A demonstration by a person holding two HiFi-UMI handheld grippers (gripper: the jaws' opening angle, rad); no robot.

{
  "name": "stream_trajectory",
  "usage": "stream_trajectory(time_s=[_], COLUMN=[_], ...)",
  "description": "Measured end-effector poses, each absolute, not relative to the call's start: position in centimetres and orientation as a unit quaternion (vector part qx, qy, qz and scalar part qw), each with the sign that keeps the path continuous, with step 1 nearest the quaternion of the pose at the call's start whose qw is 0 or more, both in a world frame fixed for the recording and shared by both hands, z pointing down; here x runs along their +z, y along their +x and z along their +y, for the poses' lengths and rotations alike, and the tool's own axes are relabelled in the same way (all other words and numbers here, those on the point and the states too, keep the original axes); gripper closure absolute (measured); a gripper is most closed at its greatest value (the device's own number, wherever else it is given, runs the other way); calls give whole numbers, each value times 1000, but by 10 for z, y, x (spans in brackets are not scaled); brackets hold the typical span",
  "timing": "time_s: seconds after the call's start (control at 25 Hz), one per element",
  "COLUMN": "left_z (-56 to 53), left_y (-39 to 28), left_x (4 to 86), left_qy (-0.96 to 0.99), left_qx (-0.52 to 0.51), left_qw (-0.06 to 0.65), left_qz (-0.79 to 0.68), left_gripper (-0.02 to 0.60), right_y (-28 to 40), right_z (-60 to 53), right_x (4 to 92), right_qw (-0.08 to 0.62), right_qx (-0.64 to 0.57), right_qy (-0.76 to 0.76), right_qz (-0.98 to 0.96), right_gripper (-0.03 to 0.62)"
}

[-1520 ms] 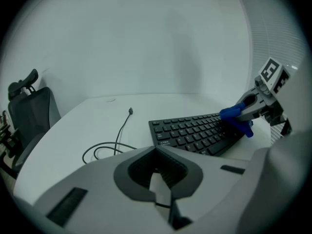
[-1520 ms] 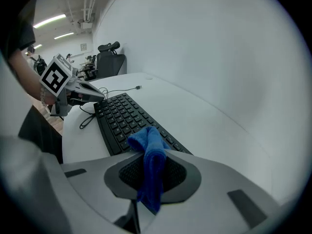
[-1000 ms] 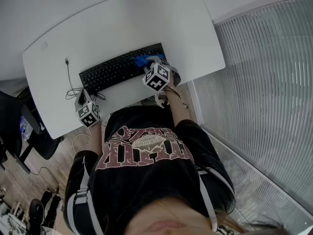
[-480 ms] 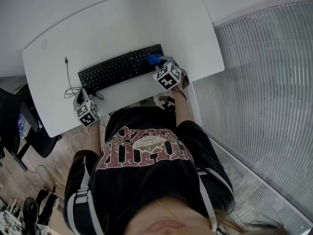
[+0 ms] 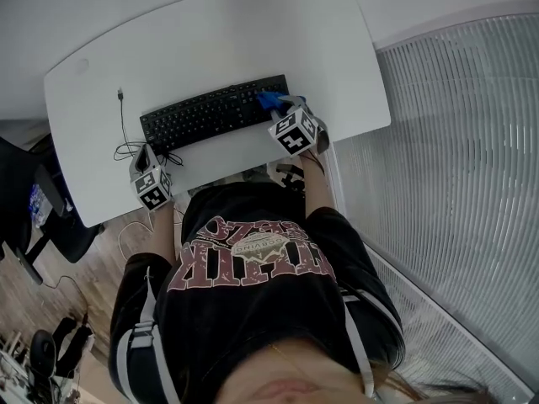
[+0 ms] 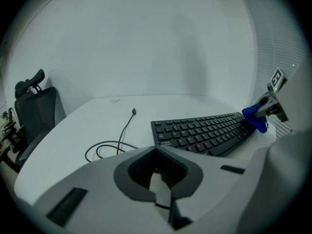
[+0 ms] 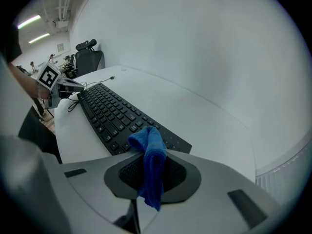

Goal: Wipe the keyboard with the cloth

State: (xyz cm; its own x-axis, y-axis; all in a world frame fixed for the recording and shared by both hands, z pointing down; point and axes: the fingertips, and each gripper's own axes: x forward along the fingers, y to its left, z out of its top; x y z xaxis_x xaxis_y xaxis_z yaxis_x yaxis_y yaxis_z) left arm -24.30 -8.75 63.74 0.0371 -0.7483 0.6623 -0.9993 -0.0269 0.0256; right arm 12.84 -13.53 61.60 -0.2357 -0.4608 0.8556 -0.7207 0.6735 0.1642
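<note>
A black keyboard lay aslant on the white desk, close to its near edge, with a thin cable running along the desk's left part and looping by the keyboard's left end. The blue cloth sat on the keyboard's right end at the tip of the right gripper. The left gripper hung at the near edge, beside the cable's loops.

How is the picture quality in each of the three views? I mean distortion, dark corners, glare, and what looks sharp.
Head view: soft, even light and sharp detail; the wide lens bows the edges of the table. Left gripper view: a fisheye circle with black corners and a dim bluish tone; the keyboard is sharp. Right gripper view: the same black corners; the cloth is clear, and the ceiling lamps glare at upper left.
</note>
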Motion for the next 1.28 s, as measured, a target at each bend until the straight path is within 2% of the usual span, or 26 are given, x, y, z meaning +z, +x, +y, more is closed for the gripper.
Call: stream_trajectory(time_s=[0.88, 1.28], left_z=[-76, -72], left_y=[-253, -255], left_x=[643, 644], left_qy=[722, 744], left_qx=[254, 256], left_qw=[258, 266], left_qz=[-589, -557], left_gripper=[552, 552], right_y=[-183, -235], right_z=[-88, -64], right_x=[582, 612], right_qw=[383, 424], right_qx=[55, 10], right_qy=[117, 58], right_qz=[-915, -904], right_gripper=[530, 530])
